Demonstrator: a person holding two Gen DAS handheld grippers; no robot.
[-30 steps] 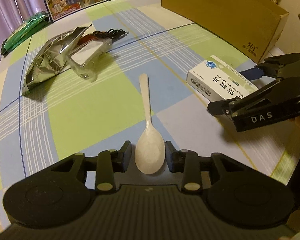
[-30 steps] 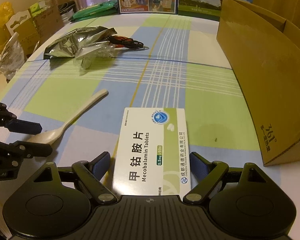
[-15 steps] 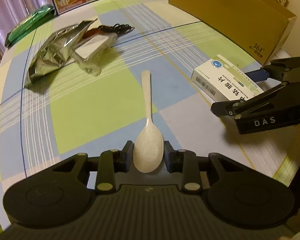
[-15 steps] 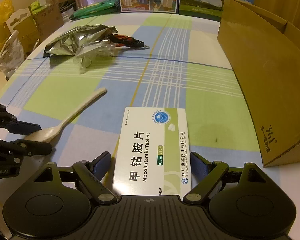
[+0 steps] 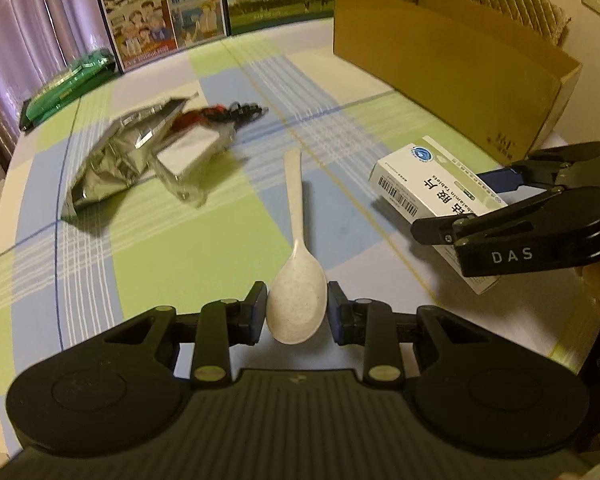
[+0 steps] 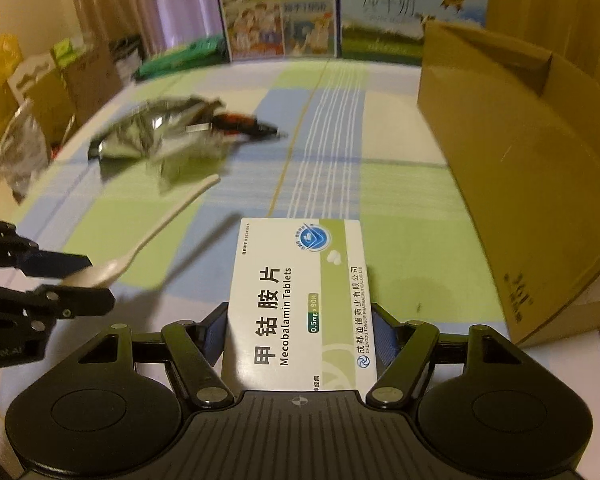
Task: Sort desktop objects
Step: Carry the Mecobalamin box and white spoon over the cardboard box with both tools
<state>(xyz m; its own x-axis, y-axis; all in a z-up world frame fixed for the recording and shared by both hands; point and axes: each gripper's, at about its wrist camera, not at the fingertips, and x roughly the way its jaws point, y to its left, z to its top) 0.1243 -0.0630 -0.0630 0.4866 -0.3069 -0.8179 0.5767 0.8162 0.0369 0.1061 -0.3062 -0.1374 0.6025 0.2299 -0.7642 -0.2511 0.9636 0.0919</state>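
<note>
Right now both grippers sit low over the tabletop (image 5: 204,248), aimed fwd toward the far wall. Left gripper (image 5: 297,307) has its fingers (image 5: 256,312) closed narrow on the bowl of a spoon (image 5: 296,308); handle sticks straight fwd, and a shadow beneath it suggests it's lifted a bit off the cloth. Right gripper (image 6: 300,332), to the left one's right and slightly ahead, has fingers (image 6: 216,332) pressed on both long sides of a medicine box (image 6: 304,300), box roughly level, far end pointing away, w/ a shadow under it too. Cardboard box (image 5: 452,68) stands open-topped at the right side of the tabletop; its inside can't be seen from either view. Spoon is off-white, speckled, w/ an oval bowl & slim handle. Medicine box is white w/ a green band, blue round logo, "Mecobalamin Tablets" plus Chinese text on top, barcode on one side. Further back-left lie a crumpled silver foil bag (image 5: 116,160) w/ a clear packet & sth red-black beside it, blurred. Green pack (image 5: 66,88) near the far edge, next to printed cartons (image 5: 160,12).
</note>
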